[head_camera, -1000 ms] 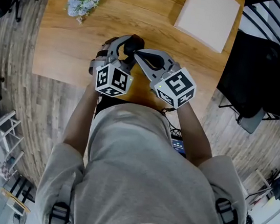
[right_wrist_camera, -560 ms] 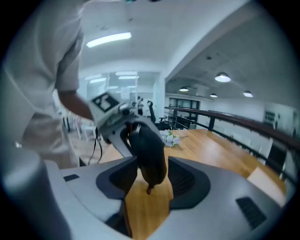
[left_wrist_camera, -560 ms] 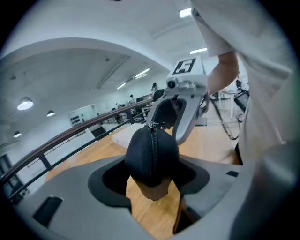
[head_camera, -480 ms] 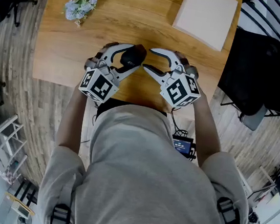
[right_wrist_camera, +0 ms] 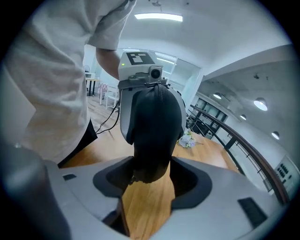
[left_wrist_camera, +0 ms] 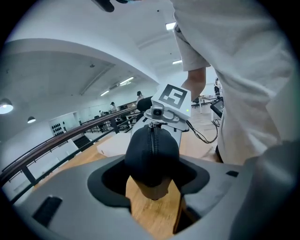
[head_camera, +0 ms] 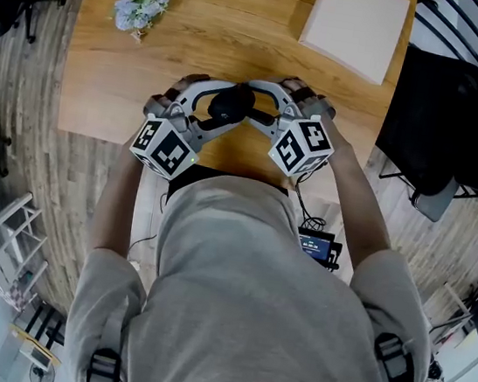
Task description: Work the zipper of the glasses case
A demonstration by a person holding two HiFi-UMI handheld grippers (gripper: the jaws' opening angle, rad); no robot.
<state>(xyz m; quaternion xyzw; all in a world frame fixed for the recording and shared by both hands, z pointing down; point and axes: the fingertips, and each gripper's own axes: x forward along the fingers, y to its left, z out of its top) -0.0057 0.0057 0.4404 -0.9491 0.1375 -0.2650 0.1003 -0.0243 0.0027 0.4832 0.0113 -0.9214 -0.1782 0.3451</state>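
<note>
i find the light bright and even, from ceiling strips (right_wrist_camera: pixel 158 17) overhead; shadows on the table (head_camera: pixel 105 79) are soft. head view sharp, bowed at its edges. left gripper view and right gripper view: heavy fisheye, black corners, blurred near foreground. the glasses case (left_wrist_camera: pixel 152 161) reads near-black, its zipper (left_wrist_camera: pixel 152 140) just legible.

Black glasses case (head_camera: pixel 231 103), black zipper (left_wrist_camera: pixel 151 140) too; honey-brown wood-grain table (head_camera: pixel 133 65); pale blue-lilac flowers (head_camera: pixel 141 6); plain white box (head_camera: pixel 355 25); light grey shirt (head_camera: pixel 250 302).
</note>
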